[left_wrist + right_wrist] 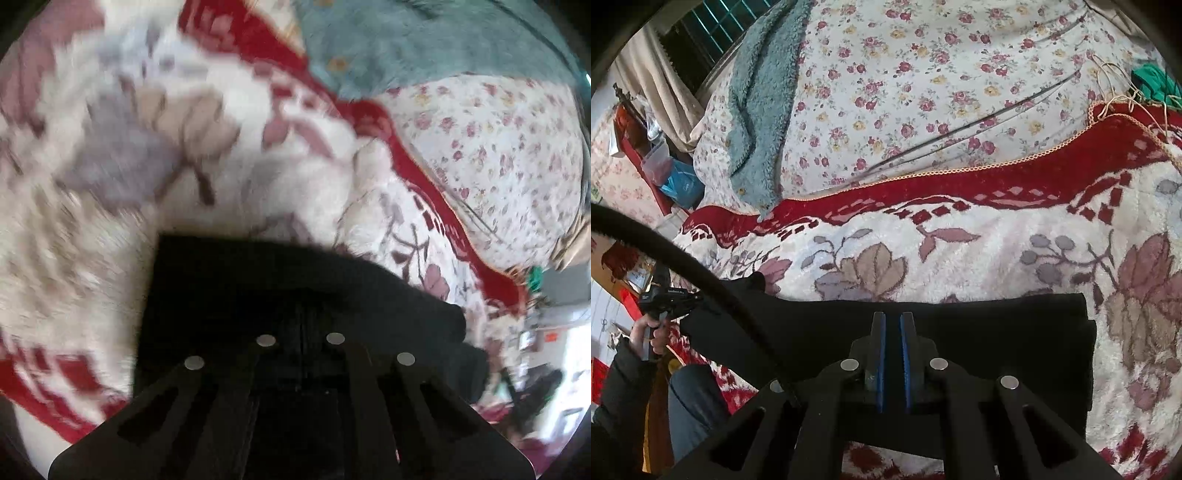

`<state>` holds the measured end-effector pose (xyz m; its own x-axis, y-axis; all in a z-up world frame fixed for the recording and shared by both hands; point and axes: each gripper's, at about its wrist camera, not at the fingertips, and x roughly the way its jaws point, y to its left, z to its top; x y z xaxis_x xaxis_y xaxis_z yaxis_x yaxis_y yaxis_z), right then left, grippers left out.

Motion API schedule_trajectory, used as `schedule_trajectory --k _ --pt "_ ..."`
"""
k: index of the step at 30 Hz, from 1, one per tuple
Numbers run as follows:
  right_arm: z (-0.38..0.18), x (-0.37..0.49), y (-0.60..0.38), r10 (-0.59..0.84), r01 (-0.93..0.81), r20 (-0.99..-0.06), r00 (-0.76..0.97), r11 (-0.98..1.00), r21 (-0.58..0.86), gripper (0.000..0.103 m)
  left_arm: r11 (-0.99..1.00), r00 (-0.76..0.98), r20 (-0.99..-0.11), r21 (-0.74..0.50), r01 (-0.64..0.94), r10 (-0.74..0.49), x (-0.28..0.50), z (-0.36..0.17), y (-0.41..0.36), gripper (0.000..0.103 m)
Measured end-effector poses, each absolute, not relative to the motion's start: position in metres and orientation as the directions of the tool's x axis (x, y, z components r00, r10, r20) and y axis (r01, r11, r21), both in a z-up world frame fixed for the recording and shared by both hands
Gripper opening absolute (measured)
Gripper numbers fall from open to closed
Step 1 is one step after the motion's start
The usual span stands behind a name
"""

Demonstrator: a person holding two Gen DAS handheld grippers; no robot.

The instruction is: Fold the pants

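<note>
Black pants (997, 332) lie folded in a wide band on a plush white, flowered blanket (960, 258). My right gripper (893, 317) is shut on the near part of them, with cloth pinched between its blue pads (881, 354). In the right wrist view a hand (653, 332) at the far left holds my left gripper (670, 299) against the left end of the pants. In the blurred left wrist view black cloth (295, 273) drapes over my left gripper (301, 325) and hides its fingertips; the jaws are together on it.
A teal fleece (757, 110) lies on a flowered sheet (923, 92) beyond the blanket's red border (997, 177). A black cable (701, 269) arcs across the left. A person's knee (694, 406) is low at the left, and a green item (1152, 81) sits at the far right.
</note>
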<state>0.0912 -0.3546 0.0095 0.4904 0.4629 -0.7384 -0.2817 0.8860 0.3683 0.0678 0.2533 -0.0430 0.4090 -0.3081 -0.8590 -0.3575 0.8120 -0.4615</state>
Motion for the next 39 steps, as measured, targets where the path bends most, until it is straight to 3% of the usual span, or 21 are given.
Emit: schedule_trajectory --k 2,3,4,5,7,9,10,12,15,17,20,22,25,29,33,35,36,38,39 --pt "0.010 0.090 -0.355 0.464 -0.283 -0.735 0.495 0.885 0.369 0.006 0.829 0.486 -0.837 -0.444 -0.339 -0.249 0.054 -0.019 0.257 0.006" --pt "0.010 0.090 -0.356 0.469 -0.282 -0.732 0.494 0.883 0.375 0.006 0.809 0.526 -0.800 -0.498 -0.313 -0.289 0.051 -0.007 0.254 0.006" --pt "0.011 0.091 -0.357 0.471 -0.279 -0.729 0.496 0.882 0.381 0.006 0.788 0.543 -0.769 -0.547 -0.284 -0.338 0.045 0.000 0.249 0.013" --pt "0.011 0.090 -0.358 0.472 -0.275 -0.727 0.499 0.882 0.384 0.006 0.759 0.533 -0.736 -0.605 -0.242 -0.416 0.036 0.004 0.238 0.032" --pt "0.011 0.089 -0.360 0.476 -0.270 -0.721 0.503 0.880 0.392 0.007 0.733 0.470 -0.715 -0.654 -0.187 -0.518 0.032 -0.002 0.217 0.046" --pt "0.012 0.089 -0.360 0.477 -0.267 -0.719 0.507 0.879 0.395 0.007 0.806 0.373 -0.803 -0.558 -0.198 -0.464 0.026 -0.019 0.201 0.046" --pt "0.012 0.089 -0.360 0.477 -0.267 -0.719 0.506 0.879 0.395 0.007 0.868 0.322 -0.874 -0.444 -0.222 -0.365 0.023 -0.030 0.198 0.045" --pt "0.012 0.089 -0.360 0.477 -0.268 -0.718 0.508 0.879 0.394 0.007 0.929 0.306 -0.921 -0.311 -0.200 -0.242 0.017 -0.039 0.200 0.042" --pt "0.013 0.089 -0.361 0.484 -0.268 -0.710 0.512 0.875 0.403 0.007 0.910 0.316 -0.912 -0.343 -0.231 -0.263 0.017 -0.040 0.218 0.031" --pt "0.014 0.088 -0.363 0.490 -0.265 -0.703 0.516 0.872 0.412 0.008 0.938 0.320 -0.941 -0.205 -0.281 -0.110 0.015 -0.029 0.223 0.028" --pt "0.018 0.084 -0.370 0.501 -0.259 -0.675 0.542 0.863 0.433 0.008 0.926 0.388 -0.920 -0.192 -0.326 -0.054 0.019 -0.005 0.212 0.028" --pt "0.024 0.081 -0.383 0.507 -0.228 -0.637 0.581 0.852 0.470 0.008 0.946 0.471 -0.882 -0.171 -0.275 -0.022 0.011 0.013 0.192 0.029" --pt "0.032 0.074 -0.419 0.493 -0.134 -0.575 0.653 0.823 0.553 0.008 0.928 0.608 -0.781 -0.321 -0.190 -0.146 0.008 0.023 0.165 0.039" --pt "0.029 0.073 -0.457 0.365 0.013 -0.691 0.624 0.880 0.475 0.014 0.887 0.678 -0.714 -0.413 -0.206 -0.175 0.015 0.017 0.144 0.039" --pt "0.011 0.098 -0.432 0.531 -0.145 -0.761 0.374 0.843 0.517 0.015 0.847 0.601 -0.729 -0.508 -0.154 -0.328 0.032 -0.004 0.120 0.039" --pt "-0.004 0.109 -0.408 0.551 -0.240 -0.801 0.233 0.831 0.502 0.016 0.872 0.512 -0.805 -0.448 -0.196 -0.299 0.037 -0.019 0.109 0.039" --pt "-0.017 0.113 -0.397 0.516 -0.275 -0.844 0.145 0.841 0.466 0.017 0.871 0.465 -0.834 -0.436 -0.225 -0.297 0.040 -0.025 0.108 0.039" --pt "-0.043 0.119 -0.396 0.280 -0.301 -0.954 0.108 0.924 0.238 0.017 0.866 0.472 -0.831 -0.441 -0.237 -0.295 0.041 -0.023 0.110 0.039" --pt "-0.048 0.123 -0.404 0.239 -0.302 -0.962 0.131 0.934 0.191 0.005 0.868 0.469 -0.834 -0.436 -0.237 -0.291 0.041 -0.024 0.109 0.039"
